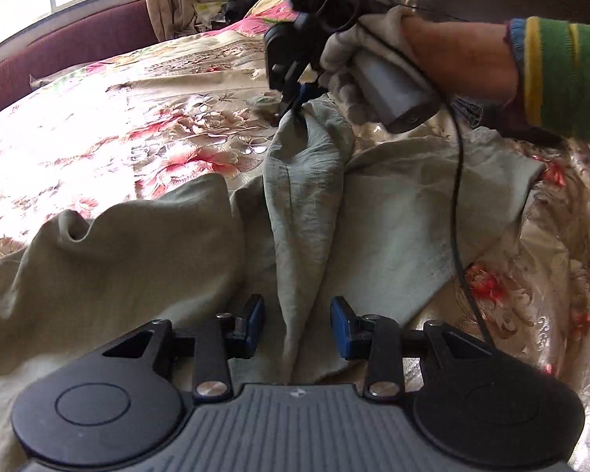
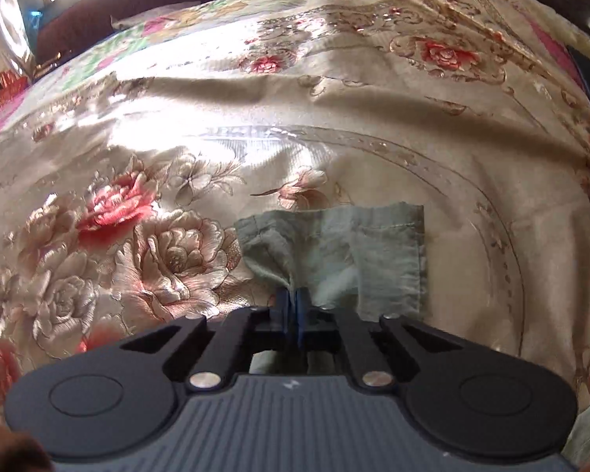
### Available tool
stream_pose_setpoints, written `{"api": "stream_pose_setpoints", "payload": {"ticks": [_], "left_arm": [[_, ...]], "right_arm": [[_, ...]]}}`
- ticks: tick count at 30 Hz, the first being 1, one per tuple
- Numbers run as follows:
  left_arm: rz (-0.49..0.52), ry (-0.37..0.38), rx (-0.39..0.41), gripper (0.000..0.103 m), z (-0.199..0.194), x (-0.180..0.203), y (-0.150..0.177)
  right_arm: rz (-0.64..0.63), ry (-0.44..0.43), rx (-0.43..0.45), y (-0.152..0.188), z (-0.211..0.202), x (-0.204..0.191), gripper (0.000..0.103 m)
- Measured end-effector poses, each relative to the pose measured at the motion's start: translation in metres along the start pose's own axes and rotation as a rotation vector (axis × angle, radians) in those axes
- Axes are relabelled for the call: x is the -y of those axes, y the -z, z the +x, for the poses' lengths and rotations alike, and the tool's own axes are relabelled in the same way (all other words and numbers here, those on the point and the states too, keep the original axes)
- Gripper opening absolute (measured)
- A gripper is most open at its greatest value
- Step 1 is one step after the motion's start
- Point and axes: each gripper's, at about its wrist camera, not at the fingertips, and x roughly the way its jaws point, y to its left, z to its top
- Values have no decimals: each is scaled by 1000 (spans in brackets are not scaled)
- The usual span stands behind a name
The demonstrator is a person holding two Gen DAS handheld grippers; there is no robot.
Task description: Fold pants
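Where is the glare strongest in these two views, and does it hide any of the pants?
Left wrist view: sunlight blows out the bedspread at far left; the pants stay readable. Right wrist view: a glare patch above the pants' hem, which stays clear.

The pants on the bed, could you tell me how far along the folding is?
Early. Nothing looks folded: the pants lie rumpled on the bedspread. In hand: the right gripper is shut on a leg's hem, lifting it; the left gripper hangs open over the cloth. All the folds remain.
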Motion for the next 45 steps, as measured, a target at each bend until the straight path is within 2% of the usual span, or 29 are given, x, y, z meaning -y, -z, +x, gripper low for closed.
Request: {"api": "stream_pose_setpoints", "payload": {"ticks": [3, 7, 10, 15, 17, 20, 22, 23, 25, 31, 33, 34, 35, 37, 40, 43, 45], "left_arm": [[11, -8, 16, 50, -4, -1, -11], [45, -32, 31, 51, -3, 6, -24], [94, -38, 36, 51, 0, 22, -28], [214, -44, -18, 51, 21, 55, -22], [280, -81, -22, 51, 29, 67, -19], [346, -110, -26, 51, 34, 78, -19], [359, -115, -37, 51, 36, 79, -23], [363, -118, -41, 51, 36, 79, -24], [375, -129, -45, 51, 40, 84, -27], [416, -155, -31, 51, 43, 97, -26], [428, -151, -25, 51, 39, 100, -23], [434, -150, -23, 51, 39, 101, -23], [442, -156, -23, 51, 41, 102, -23], [443, -159, -28, 50, 43, 103, -24], [437, -139, -32, 35, 40, 101, -29], [425, -124, 6, 34, 31, 102, -33], [422, -101, 18, 34, 28, 104, -33]], "right_arm": [[90, -149, 102, -9, -61, 26, 3], [206, -298, 236, -3, -136, 73, 3], [296, -307, 317, 23, -174, 116, 4], [474, -148, 209, 102, -156, 194, 4], [572, -144, 157, 132, -141, 218, 4], [647, -168, 147, 158, -132, 233, 4], [668, -200, 162, 160, -129, 235, 5], [685, -223, 165, 159, -127, 236, 12], [711, -261, 165, 153, -121, 240, 15], [731, -277, 157, 144, -117, 240, 39], [691, -240, 173, 143, -124, 238, 44], [670, -203, 174, 141, -125, 236, 42], [659, -168, 169, 139, -124, 235, 27], [696, -181, 162, 140, -123, 241, 3], [711, -222, 216, 145, -139, 247, 3], [677, -259, 301, 152, -166, 247, 3], [670, -246, 328, 159, -173, 249, 3]]}}
